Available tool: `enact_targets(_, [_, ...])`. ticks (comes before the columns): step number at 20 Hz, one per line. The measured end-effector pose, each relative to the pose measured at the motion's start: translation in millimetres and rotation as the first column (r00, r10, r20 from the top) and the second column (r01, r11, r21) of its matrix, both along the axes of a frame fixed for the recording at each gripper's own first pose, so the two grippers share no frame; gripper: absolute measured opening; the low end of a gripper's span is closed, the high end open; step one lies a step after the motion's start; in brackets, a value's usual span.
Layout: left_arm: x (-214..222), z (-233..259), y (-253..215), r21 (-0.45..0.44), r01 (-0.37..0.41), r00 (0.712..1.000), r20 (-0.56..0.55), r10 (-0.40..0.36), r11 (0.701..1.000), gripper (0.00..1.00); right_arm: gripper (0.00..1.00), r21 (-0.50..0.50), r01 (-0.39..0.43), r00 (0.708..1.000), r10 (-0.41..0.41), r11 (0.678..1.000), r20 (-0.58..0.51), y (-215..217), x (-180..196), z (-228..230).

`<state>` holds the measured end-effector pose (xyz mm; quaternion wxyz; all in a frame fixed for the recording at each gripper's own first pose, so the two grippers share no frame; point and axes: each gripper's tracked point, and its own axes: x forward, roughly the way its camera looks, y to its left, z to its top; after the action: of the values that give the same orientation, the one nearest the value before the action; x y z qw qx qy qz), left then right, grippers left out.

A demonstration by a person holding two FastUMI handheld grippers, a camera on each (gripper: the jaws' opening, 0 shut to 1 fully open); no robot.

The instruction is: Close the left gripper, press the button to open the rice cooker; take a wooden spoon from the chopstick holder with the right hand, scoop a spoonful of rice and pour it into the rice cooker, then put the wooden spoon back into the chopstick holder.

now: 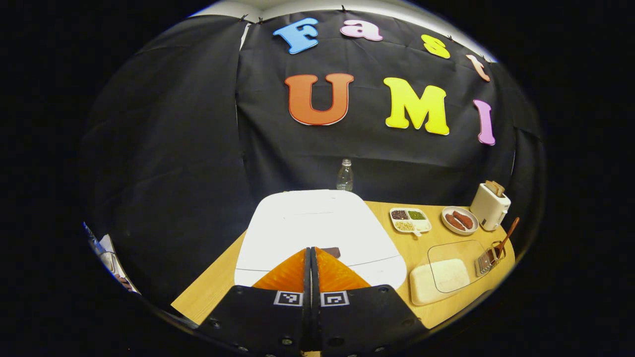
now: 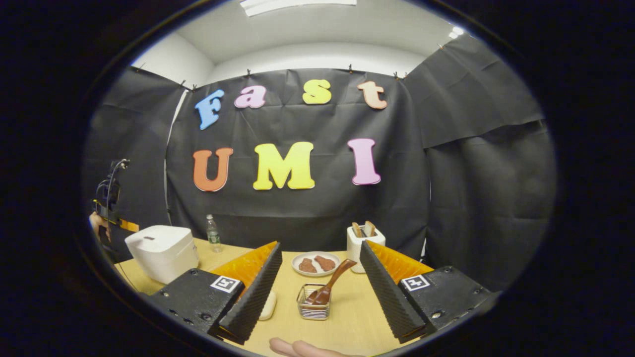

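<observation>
My left gripper (image 1: 312,252) is shut with nothing between its fingers, and its tips hover over the front of the closed white rice cooker (image 1: 317,223), right by the cooker's dark button (image 1: 333,251). My right gripper (image 2: 320,245) is open and empty. Between its fingers, a little farther off, the wire chopstick holder (image 2: 313,303) stands with the wooden spoon (image 2: 331,283) leaning in it. The same holder (image 1: 488,258) and spoon (image 1: 509,232) sit at the table's right edge. A rice box (image 1: 439,278) with a clear lid lies beside the holder. The rice cooker (image 2: 161,250) stands far left.
A water bottle (image 1: 345,174) stands behind the cooker. A divided dish of grains (image 1: 410,219), a plate of sausages (image 1: 460,219) and a white toaster (image 1: 489,204) line the back right. A person's finger (image 2: 297,347) shows at the bottom edge.
</observation>
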<state>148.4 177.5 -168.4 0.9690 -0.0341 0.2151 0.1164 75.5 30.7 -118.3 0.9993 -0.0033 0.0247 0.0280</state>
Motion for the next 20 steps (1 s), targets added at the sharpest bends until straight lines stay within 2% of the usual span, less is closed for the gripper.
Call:
enact_targets(1, [4.6, -4.4, 2.5, -0.008, -0.003, 1.0, -0.011, 0.003, 1.0, 0.0, 0.99, -0.015, 0.018, 1.0, -0.018, 1.0, -0.009, -4.4, 4.5, -5.7])
enact_targets(8, [22.7, -16.2, -0.7, -0.064, -0.027, 0.999, -0.021, 0.026, 0.998, 0.0, 1.0, -0.012, 0.007, 0.998, -0.008, 1.0, -0.062, -4.0, 20.9, -35.1])
enact_targets(13, [24.5, -21.2, -5.7, -0.072, -0.018, 0.999, -0.035, 0.015, 0.997, 0.0, 1.0, -0.009, 0.054, 0.994, -0.054, 0.999, -0.098, -15.1, 31.6, -51.2])
enact_targets(18, [19.1, -32.6, -9.2, -0.14, -0.023, 0.996, -0.09, 0.01, 0.99, 0.0, 0.99, 0.005, 0.044, 0.991, -0.043, 0.999, -0.126, -16.5, 36.6, -63.8])
enact_targets(20, [17.4, -30.8, -8.7, -0.132, -0.022, 0.995, -0.098, 0.009, 0.991, 0.0, 1.0, 0.022, 0.022, 0.99, -0.018, 1.0, -0.137, -12.0, 36.8, -68.4])
